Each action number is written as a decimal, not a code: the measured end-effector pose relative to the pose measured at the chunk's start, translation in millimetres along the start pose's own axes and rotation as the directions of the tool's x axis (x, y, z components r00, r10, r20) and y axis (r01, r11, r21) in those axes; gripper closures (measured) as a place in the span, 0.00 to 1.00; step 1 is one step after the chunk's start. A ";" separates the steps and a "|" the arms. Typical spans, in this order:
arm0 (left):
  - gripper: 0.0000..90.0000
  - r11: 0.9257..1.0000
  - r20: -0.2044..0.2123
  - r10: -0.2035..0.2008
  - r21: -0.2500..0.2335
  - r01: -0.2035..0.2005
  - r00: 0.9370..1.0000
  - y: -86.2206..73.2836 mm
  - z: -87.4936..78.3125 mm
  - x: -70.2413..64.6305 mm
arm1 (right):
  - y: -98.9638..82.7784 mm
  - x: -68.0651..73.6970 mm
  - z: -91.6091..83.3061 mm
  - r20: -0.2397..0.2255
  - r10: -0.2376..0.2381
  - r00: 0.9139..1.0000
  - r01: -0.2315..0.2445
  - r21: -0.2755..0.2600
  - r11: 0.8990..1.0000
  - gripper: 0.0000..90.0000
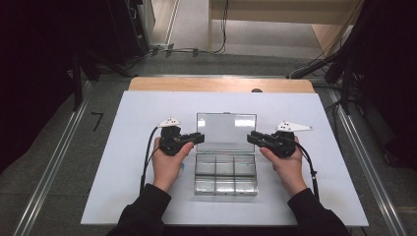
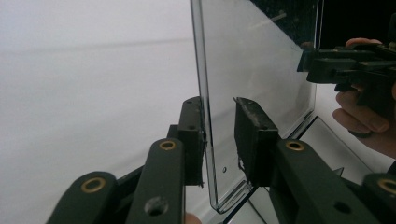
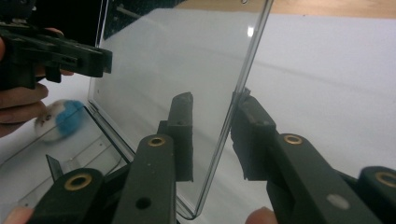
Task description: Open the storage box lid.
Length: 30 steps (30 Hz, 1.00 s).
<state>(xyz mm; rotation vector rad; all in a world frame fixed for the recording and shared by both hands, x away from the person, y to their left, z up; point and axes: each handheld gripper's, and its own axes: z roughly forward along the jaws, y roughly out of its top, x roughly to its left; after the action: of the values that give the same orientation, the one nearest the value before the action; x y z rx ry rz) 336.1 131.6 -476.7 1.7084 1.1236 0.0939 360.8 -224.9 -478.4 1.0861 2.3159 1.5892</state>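
Note:
A clear plastic compartment box (image 1: 225, 172) lies on the white board, its lid (image 1: 226, 129) standing upright at the far side. My left gripper (image 1: 199, 138) is at the lid's left edge and my right gripper (image 1: 252, 137) at its right edge. In the left gripper view the lid's edge (image 2: 205, 116) stands between the jaws of the left gripper (image 2: 218, 102); one pad touches it and the other is apart. In the right gripper view the lid (image 3: 224, 140) also stands between the jaws of the right gripper (image 3: 215, 99), with a gap on one side. Both grippers are open.
A small blue and white fuzzy ball (image 3: 60, 119) lies beside the box near the left hand. The white board (image 1: 137, 147) rests on a wooden table (image 1: 221, 84). Dark stands and cables surround the table on the floor.

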 end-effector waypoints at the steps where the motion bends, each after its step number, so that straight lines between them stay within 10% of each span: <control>1: 0.78 1.000 -0.005 -0.001 0.007 0.001 1.000 -0.5 0.8 0.5 | -1.0 -0.4 1.3 0.002 0.001 1.000 -0.002 0.004 1.000 0.73; 30: 0.63 0.990 -0.009 -0.055 0.130 0.056 0.998 -4.8 12.9 8.0 | -13.7 -7.5 14.6 -0.002 0.093 0.996 -0.092 0.083 0.992 0.55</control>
<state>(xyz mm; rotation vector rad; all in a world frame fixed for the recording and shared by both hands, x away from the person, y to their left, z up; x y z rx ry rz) 344.5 128.3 -489.8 1.7912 1.2025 -0.0098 366.7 -221.0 -498.6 1.2254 2.3879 1.5409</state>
